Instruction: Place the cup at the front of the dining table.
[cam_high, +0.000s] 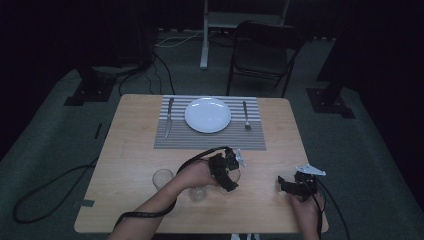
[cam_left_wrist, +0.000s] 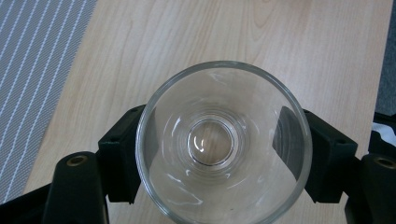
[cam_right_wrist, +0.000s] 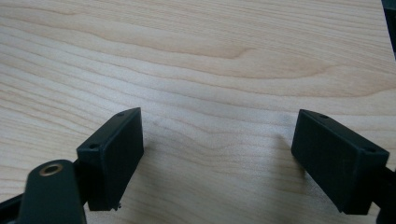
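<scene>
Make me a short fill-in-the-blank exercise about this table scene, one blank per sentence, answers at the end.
1. The left claw is shut on a clear ____.
2. On the striped placemat, the white plate lies between the knife and the ____.
3. The right claw is open over bare ____.
4. Another empty glass stands on the table to the ____ of the person's left hand in the high view.

Missing words: glass; fork; wood; left

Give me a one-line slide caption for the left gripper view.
Left gripper fingers shut on a clear glass above the wooden table.
</scene>
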